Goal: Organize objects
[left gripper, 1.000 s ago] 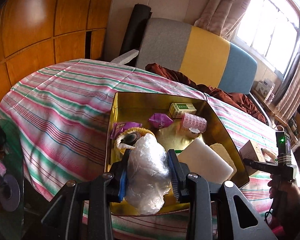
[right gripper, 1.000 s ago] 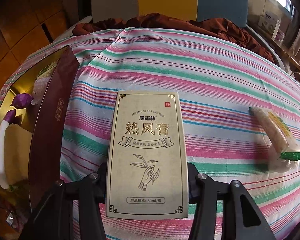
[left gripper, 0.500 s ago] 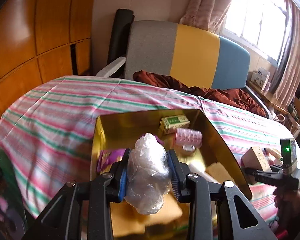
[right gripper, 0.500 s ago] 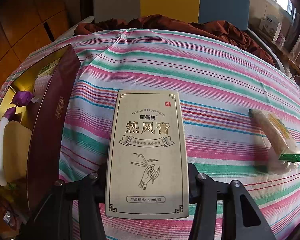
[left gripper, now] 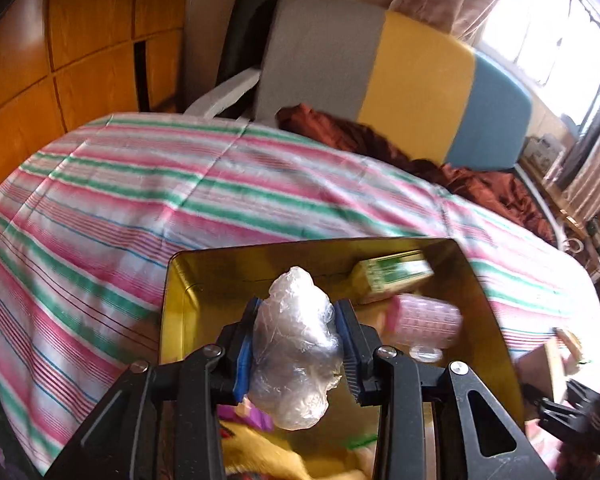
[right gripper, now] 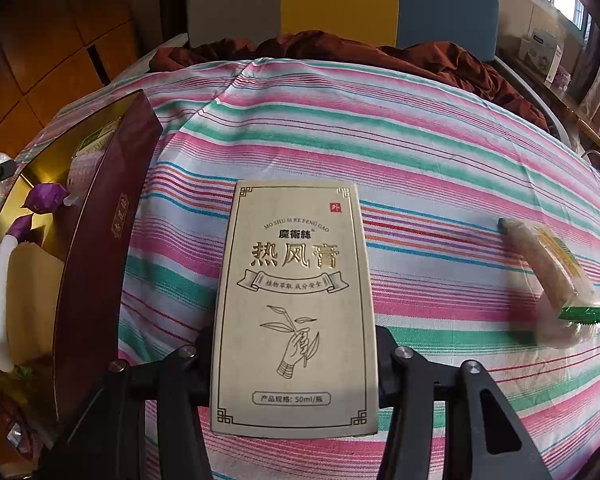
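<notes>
Blue-padded fingers (left gripper: 246, 354) of the left gripper (left gripper: 296, 350) were seen clenched on a crumpled clear plastic bundle (left gripper: 294, 354), which was held above the near part of an open gold-lined tin (left gripper: 172, 300). Below the bundle, a purple wrapper (left gripper: 256, 418) and something yellow, too blurred to be identified, were visible on the tin's floor. Farther in, a pink ridged container (left gripper: 426, 320) and a green-and-cream carton (left gripper: 392, 276) were lying toward the tin's far right corner, while the far left corner appeared bare. The tin lay directly under and ahead of the bundle, so it was judged that the coming move would be a lowering and a release, with the left hand plainly the nearer one.

In the right wrist view, the right gripper (right gripper: 294, 364) was seen grasping a cream carton with gold lettering (right gripper: 294, 308) by its long sides, its long axis running straight away from the camera. The tin's maroon outer wall (right gripper: 100, 260) stood to the left of that carton, and a wrapped snack bar (right gripper: 552, 276) lay well apart to the right, angled across the stripes.

Everything was carried on a bed covered by a pink, green and white striped sheet (left gripper: 180, 192). Beyond it were seen a rumpled rust-brown cloth (right gripper: 440, 60), a headboard in grey, yellow and blue (left gripper: 380, 60), wooden wall panels (left gripper: 80, 40) and a bright curtained window (left gripper: 540, 40).
</notes>
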`<state>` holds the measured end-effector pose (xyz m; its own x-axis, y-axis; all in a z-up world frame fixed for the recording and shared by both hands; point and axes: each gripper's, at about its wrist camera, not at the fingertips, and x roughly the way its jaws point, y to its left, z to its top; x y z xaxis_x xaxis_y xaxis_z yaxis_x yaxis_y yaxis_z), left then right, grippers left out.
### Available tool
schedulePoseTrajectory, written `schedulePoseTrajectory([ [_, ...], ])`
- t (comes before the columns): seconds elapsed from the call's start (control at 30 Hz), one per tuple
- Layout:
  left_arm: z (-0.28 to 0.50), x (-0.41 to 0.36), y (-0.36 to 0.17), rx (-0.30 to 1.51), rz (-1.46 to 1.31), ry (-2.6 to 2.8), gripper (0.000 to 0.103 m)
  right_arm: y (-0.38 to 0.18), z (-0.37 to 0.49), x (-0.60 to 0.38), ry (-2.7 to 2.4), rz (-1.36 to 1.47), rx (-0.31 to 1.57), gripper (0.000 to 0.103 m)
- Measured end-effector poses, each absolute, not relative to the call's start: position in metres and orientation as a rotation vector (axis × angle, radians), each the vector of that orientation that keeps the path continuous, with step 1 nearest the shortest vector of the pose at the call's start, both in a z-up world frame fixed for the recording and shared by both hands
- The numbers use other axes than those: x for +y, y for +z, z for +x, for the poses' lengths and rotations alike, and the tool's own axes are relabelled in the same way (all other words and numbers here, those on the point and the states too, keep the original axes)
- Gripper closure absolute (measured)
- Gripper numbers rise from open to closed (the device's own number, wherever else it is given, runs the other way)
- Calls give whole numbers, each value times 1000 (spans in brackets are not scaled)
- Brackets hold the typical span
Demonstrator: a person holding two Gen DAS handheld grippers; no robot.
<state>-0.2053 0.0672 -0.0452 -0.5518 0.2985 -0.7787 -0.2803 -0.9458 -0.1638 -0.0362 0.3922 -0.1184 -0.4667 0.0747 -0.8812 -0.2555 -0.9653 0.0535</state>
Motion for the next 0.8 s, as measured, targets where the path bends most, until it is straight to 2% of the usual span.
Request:
schedulePoseTrajectory([
  [0.07, -213, 64, -53, -29, -1293, 2515, 62, -118, -36, 392, 2525, -1500, 264, 51],
  [0.1, -218, 61, -57, -34, -1319, 2513, 55, -118, -36, 392, 2525, -1499, 263, 51],
  [0.13, -221, 57, -59, -45, -1346, 2519, 41, -118, -36, 391, 2525, -1499, 262, 51],
  [0.2, -222, 49, -60, -91, -1366, 2520, 35, -118, -37, 391, 2526, -1497, 262, 51],
  [0.47, -193, 5, -40, -227, -1271, 2628, 34, -117, -41, 390, 2512, -1490, 259, 51],
  [0.8, -119, -25, -25, -196, -1130, 2692, 27, -85, -56, 377, 2564, -1434, 248, 51],
])
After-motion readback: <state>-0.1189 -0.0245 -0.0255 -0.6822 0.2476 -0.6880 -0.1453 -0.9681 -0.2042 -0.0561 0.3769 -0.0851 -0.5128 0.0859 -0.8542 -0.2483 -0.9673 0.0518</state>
